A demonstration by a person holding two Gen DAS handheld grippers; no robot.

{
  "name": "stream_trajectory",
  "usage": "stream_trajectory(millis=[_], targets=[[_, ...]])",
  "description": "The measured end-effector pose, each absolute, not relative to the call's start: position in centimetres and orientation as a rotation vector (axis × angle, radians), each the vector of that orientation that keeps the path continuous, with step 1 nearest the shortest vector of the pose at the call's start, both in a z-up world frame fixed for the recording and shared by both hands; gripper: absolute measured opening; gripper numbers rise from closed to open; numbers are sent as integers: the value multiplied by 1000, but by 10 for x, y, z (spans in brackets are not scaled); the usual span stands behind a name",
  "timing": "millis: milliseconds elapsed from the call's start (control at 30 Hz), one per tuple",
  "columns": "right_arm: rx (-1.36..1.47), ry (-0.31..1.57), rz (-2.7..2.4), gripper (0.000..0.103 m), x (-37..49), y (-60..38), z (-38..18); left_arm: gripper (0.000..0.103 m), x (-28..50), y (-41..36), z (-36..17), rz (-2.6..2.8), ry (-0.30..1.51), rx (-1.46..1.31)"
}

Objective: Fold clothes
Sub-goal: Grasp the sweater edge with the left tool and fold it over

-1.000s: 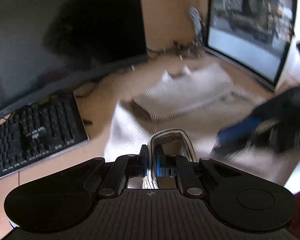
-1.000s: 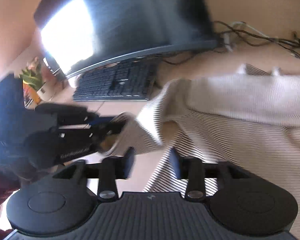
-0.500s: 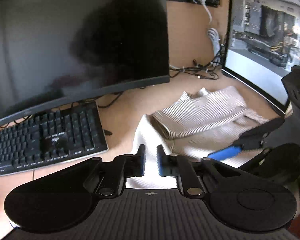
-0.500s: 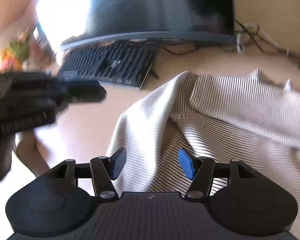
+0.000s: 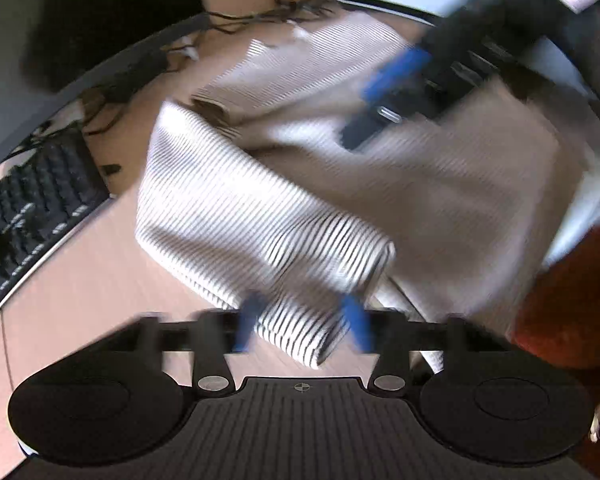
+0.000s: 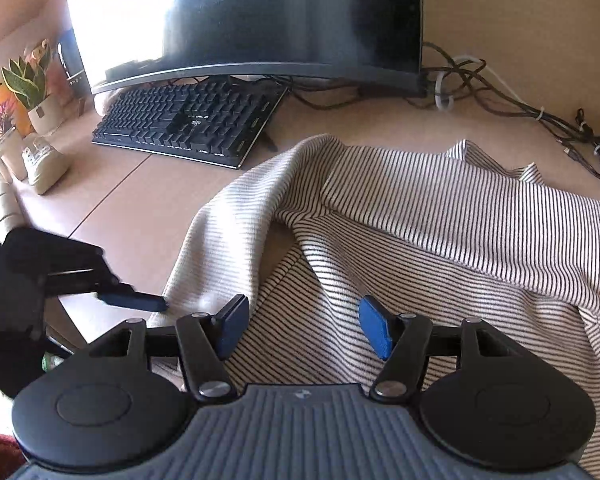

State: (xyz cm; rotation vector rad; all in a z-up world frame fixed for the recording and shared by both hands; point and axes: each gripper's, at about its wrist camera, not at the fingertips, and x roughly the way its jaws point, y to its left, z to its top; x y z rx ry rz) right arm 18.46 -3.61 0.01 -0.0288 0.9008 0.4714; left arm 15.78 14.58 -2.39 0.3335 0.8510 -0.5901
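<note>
With fingers spread wide, both grippers, left gripper [image 5: 302, 322] and right gripper [image 6: 302, 330], hover over striped garment [image 6: 420, 216].

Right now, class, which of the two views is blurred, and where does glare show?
Left wrist view: motion blur smears the striped cream knit garment and the left tongs. Right wrist view: sharp, but glare whitens the left part of the curved black monitor; fisheye bends the edges.
</note>
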Motion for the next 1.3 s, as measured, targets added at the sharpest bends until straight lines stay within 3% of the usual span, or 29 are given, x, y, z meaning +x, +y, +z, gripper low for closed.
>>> stream_trajectory(millis=[133, 167, 200, 567, 667, 833, 1033, 1067, 1100, 1167, 1300], targets=[[-10, 876, 467, 62, 180, -40, 6, 16, 180, 152, -4, -559, 807, 192], [-8, 866, 463, 62, 179, -41, 8, 13, 186, 154, 1, -550, 796, 157], [-5, 856, 457, 62, 179, -43, 11, 3, 192, 155, 6, -542, 784, 121], [3, 798, 406, 62, 178, -68, 32, 4, 231, 155, 40, -472, 698, -36], [-70, 832, 505, 49, 165, -55, 26, 7, 227, 168, 33, -412, 729, -48], [-232, 916, 736, 49, 140, -11, 0, 12, 217, 202, 22, -321, 772, -125], [-337, 948, 694, 48, 149, 31, -33, 34, 202, 242, 11, -238, 792, -241], [-353, 936, 663, 29, 152, 36, -37, 35, 199, 248, 10, -231, 791, -263], [-368, 917, 638, 17, 156, 41, -39, 38, 195, 253, 9, -224, 789, -285], [-407, 827, 604, 9, 166, 46, -24, 46, 188, 261, 7, -213, 785, -327], [-465, 511, 528, 6, 196, 33, 69, 63, 181, 269, 6, -205, 775, -383]])
